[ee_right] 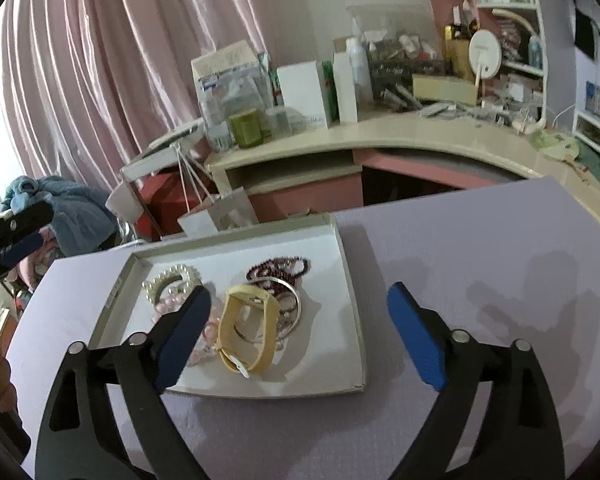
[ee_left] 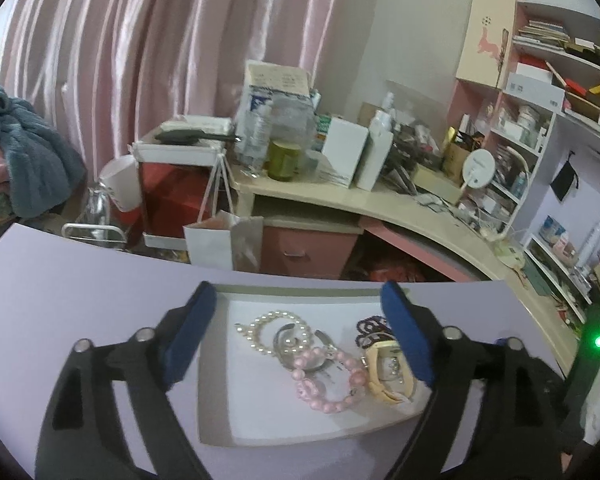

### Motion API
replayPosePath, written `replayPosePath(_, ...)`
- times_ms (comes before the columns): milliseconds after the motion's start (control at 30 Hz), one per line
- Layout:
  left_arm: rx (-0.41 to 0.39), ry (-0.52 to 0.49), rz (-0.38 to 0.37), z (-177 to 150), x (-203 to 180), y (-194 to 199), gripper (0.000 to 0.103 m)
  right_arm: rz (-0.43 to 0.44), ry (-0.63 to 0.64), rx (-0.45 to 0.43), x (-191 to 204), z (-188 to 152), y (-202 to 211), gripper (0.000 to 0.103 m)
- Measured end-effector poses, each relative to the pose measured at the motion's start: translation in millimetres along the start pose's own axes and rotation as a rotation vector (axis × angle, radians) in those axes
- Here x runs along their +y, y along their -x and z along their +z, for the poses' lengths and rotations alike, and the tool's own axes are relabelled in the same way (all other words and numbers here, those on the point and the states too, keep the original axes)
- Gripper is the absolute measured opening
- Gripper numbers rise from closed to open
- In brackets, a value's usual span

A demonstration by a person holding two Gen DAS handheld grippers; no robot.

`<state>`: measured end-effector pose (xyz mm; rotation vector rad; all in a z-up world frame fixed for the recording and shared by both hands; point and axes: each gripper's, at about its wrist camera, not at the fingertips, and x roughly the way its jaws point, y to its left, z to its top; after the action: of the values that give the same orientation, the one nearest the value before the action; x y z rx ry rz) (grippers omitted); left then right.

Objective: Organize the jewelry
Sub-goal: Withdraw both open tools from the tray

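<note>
Left hand-held gripper (ee_left: 296, 336): jaws wide, nothing held, over tray (ee_left: 212, 412) on lilac worktop (ee_left: 60, 280). Right hand-held gripper (ee_right: 300, 336): wide, empty. Tray contents: pearl bracelet (ee_right: 172, 280) at 10 o'clock, yellow watch (ee_right: 246, 332) ctr, dark beads (ee_right: 278, 268) at 1 o'clock.

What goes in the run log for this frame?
left: open, over tray | right: open | jewelry: in tray
</note>
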<state>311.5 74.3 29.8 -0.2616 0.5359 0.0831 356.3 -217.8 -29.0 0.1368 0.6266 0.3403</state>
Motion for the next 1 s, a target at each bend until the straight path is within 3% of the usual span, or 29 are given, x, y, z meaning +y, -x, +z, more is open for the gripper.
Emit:
replayPosePath(67,-0.019,0.003,0.007,-4.5,1.2,10.1,0.095,-0.030,0.003,-0.052,2.0,1.4,12.0,0.102)
replayPosePath(133,-0.036,0.022,0.007,-12.2,4.9,22.8,0.096,-0.047,0.006,-0.110,5.7,-1.1,30.5,0.102)
replayPosePath(433,-0.067,0.116,0.051,-57.4,26.9,74.3,0.101,0.003,0.061,-0.112,26.6,-31.1,71.2,0.102)
replayPosePath(600,-0.048,0.060,0.069,-81.6,23.3,89.0,0.101,0.027,0.118,-0.076,43.7,-45.0,78.4,0.102)
replayPosePath(733,-0.054,0.010,0.076,-98.1,16.5,97.7,0.101,0.026,0.143,-0.111,52.8,-55.8,88.7,0.102)
replayPosePath(1000,-0.067,0.009,0.046,-117.9,16.1,108.8,0.101,0.024,0.128,-0.148,53.8,-68.0,98.8,0.102)
